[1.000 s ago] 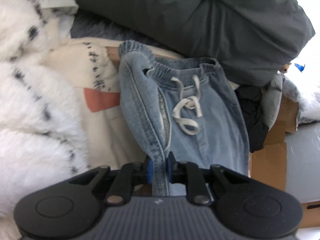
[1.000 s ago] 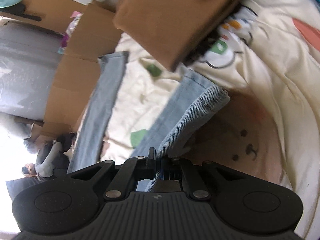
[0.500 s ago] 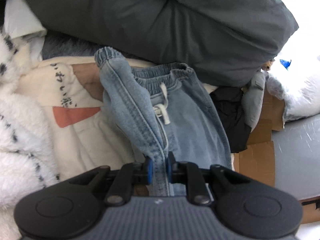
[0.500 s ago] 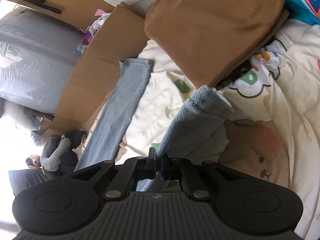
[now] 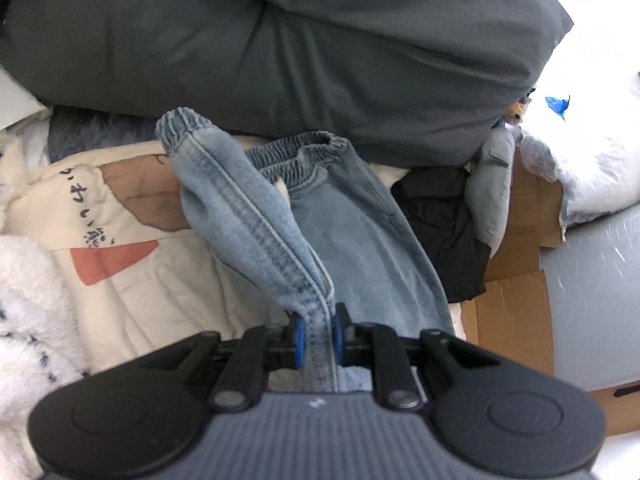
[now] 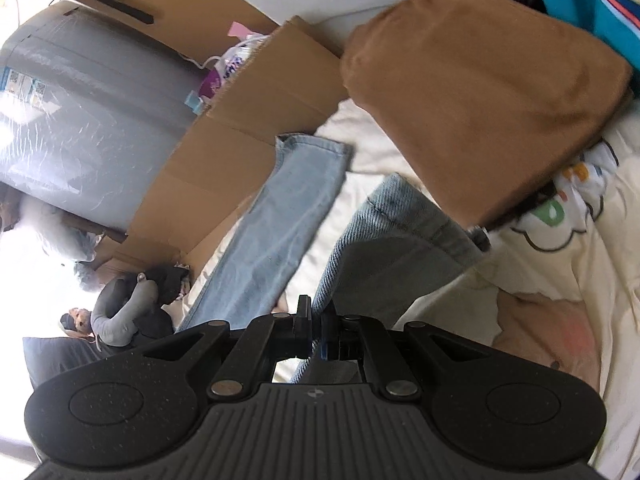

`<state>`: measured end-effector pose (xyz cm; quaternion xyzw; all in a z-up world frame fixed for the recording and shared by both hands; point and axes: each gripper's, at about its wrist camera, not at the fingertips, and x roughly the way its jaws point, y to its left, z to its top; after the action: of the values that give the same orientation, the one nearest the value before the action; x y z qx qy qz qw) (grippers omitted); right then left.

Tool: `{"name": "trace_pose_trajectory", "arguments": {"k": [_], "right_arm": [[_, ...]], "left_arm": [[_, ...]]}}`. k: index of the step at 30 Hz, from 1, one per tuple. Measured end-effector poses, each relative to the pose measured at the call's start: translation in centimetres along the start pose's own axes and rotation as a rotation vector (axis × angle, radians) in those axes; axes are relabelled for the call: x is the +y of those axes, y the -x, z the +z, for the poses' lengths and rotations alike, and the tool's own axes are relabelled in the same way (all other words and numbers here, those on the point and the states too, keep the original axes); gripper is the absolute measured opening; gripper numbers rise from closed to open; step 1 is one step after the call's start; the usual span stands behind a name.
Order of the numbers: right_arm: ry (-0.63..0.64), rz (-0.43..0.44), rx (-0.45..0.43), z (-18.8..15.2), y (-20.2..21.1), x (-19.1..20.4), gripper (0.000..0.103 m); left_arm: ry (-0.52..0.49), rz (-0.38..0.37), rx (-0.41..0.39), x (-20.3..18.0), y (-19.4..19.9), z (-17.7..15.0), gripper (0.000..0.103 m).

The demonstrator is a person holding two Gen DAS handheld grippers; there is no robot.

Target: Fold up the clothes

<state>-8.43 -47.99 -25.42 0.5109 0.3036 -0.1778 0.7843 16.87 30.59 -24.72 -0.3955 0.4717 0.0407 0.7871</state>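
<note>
Light blue jeans [image 5: 352, 232] with an elastic waistband lie on a cream printed bedsheet [image 5: 132, 280]. My left gripper [image 5: 318, 338] is shut on the outer side seam near the waist and lifts that fold over the front of the jeans. In the right wrist view my right gripper [image 6: 318, 320] is shut on the near trouser leg [image 6: 400, 248] by its hem and holds it raised. The other leg [image 6: 280, 232] lies flat on the sheet, its hem reaching the cardboard.
A dark grey duvet [image 5: 280, 48] bulks behind the waistband. A white fluffy blanket [image 5: 28, 312] lies at left. Black and grey clothes [image 5: 444, 232] and cardboard [image 5: 508, 312] sit at right. A folded brown garment [image 6: 480, 92] lies beyond the raised leg, a cardboard box [image 6: 240, 128] to its left.
My left gripper has carried the lifted waist fold across the jeans front, covering the drawstring. My right gripper has moved the held leg toward the flat leg, and the view has swung toward the boxes.
</note>
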Motion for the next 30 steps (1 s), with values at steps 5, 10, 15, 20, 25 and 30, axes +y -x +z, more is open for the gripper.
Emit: {"name": "trace_pose_trajectory", "arguments": {"k": [5, 10, 15, 20, 25, 30], "right_arm": [[0.025, -0.024, -0.02, 1.2, 0.4, 2.3, 0.002], [0.062, -0.059, -0.021, 2.0, 1.1, 4.4, 0.002], [0.103, -0.072, -0.004, 2.9, 0.8, 6.2, 0.002], [0.168, -0.059, 0.009, 4.6, -0.6, 7.7, 0.002], [0.149, -0.05, 0.0, 6.3, -2.0, 7.7, 0.002], [0.149, -0.06, 0.003, 7.6, -3.8, 7.4, 0.002]], "left_arm": [[-0.003, 0.002, 0.018, -1.2, -0.5, 0.4, 0.014], [-0.028, -0.004, 0.041, -2.4, -0.7, 0.6, 0.014], [-0.052, -0.009, 0.051, -3.6, -0.9, 1.0, 0.014], [-0.039, -0.013, 0.048, -4.6, -1.5, 1.7, 0.014], [-0.031, -0.007, 0.042, -5.8, -2.3, 2.2, 0.014], [-0.055, -0.019, 0.045, -7.6, -3.8, 2.8, 0.014]]}}
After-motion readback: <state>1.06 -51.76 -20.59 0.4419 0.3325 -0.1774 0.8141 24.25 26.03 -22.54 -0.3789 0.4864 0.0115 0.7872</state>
